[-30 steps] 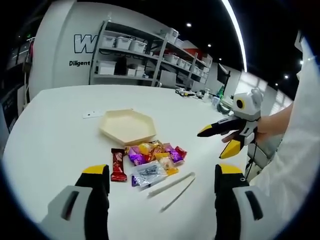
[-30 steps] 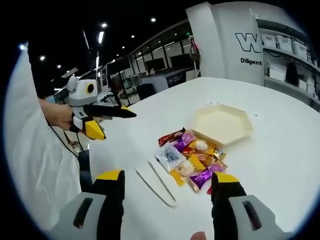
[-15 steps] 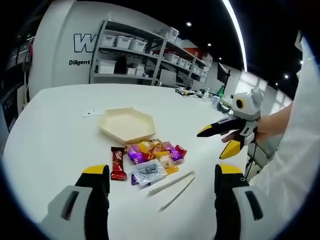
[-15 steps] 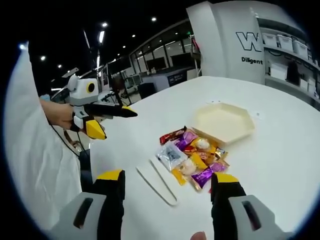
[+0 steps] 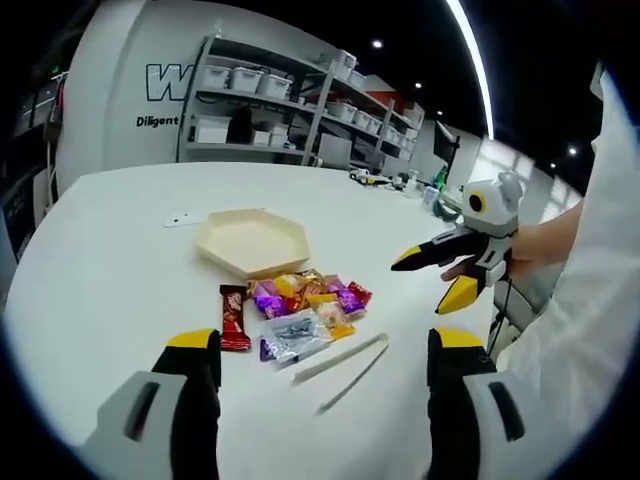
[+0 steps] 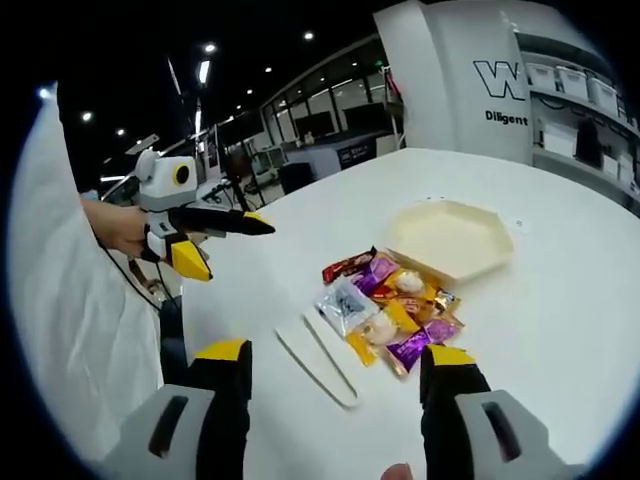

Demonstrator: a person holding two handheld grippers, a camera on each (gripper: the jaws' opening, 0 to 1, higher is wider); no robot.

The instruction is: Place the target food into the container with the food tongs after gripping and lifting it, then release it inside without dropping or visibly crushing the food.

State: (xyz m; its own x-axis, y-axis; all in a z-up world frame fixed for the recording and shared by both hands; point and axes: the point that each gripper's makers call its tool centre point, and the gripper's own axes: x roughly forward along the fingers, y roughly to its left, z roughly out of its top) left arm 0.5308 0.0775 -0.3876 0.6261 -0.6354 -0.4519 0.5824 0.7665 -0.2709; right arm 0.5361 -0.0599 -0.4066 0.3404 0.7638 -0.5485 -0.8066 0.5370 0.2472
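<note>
I am holding both tools above the white table (image 5: 100, 260), off its near edge, neither touching anything, because I have not yet picked up the tongs that the job needs. My left gripper (image 5: 315, 360) has its jaws spread wide and empty, and in the right gripper view it hangs out past the table's edge (image 6: 215, 228), pointing toward the sweets. My right gripper (image 6: 335, 365) is likewise spread and empty, and in the left gripper view (image 5: 435, 270) it hovers well off to the side of the pile. The food tongs (image 5: 340, 365) lie flat near the table's near edge, just beside the heap of wrapped candies (image 5: 300, 305), so I judge they are laid within easy reach of the first grasp. The hexagonal tray (image 5: 252, 240), cream and empty, sits just behind the heap toward the table's middle, touching or almost touching it, which keeps the carry short. A red bar (image 5: 234, 315) lies at the pile's edge. Which sweet is the target I cannot tell.
</note>
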